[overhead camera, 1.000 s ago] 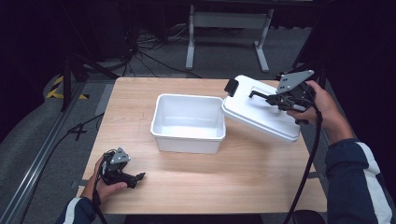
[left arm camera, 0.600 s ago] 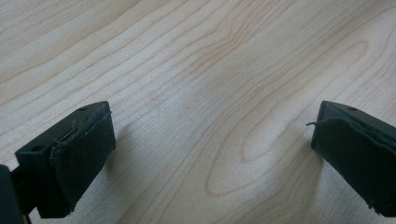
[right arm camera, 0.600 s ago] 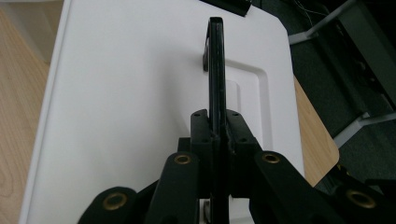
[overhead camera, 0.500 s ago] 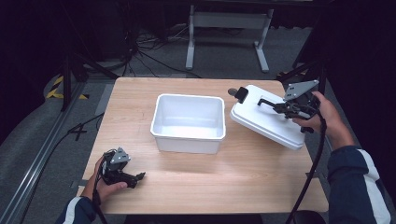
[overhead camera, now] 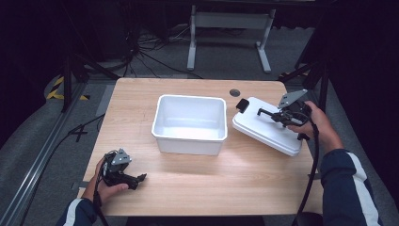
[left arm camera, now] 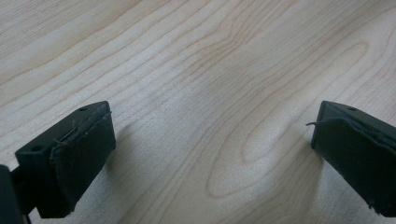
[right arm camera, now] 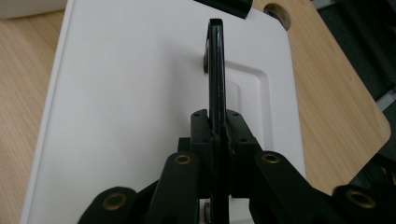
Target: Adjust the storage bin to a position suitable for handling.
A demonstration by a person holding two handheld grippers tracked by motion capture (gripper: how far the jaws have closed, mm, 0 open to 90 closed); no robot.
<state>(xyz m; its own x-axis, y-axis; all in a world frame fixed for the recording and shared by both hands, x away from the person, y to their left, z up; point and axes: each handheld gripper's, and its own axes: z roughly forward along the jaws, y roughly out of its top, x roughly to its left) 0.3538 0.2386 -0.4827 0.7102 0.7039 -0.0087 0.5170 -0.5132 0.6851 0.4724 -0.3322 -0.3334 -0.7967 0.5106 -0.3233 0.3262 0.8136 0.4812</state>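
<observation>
Looking down from the high view: right gripper (overhead camera: 276,116) clamped on the black handle (overhead camera: 267,114) of the white lid (overhead camera: 266,131), which sits tilted on the table (overhead camera: 141,94) just right of the open white bin (overhead camera: 189,123); a black latch (overhead camera: 242,104) shows at the lid's far corner. Left gripper (overhead camera: 134,180) lies low at the near left edge, well apart from the bin. Left gripper view: jaws spread wide, nothing between them, bare wood grain (left arm camera: 210,93) beneath. Right gripper view: jaws pressed together on the thin handle (right arm camera: 216,70), lid (right arm camera: 130,93) below, table's cable hole (right arm camera: 276,14) beyond.
</observation>
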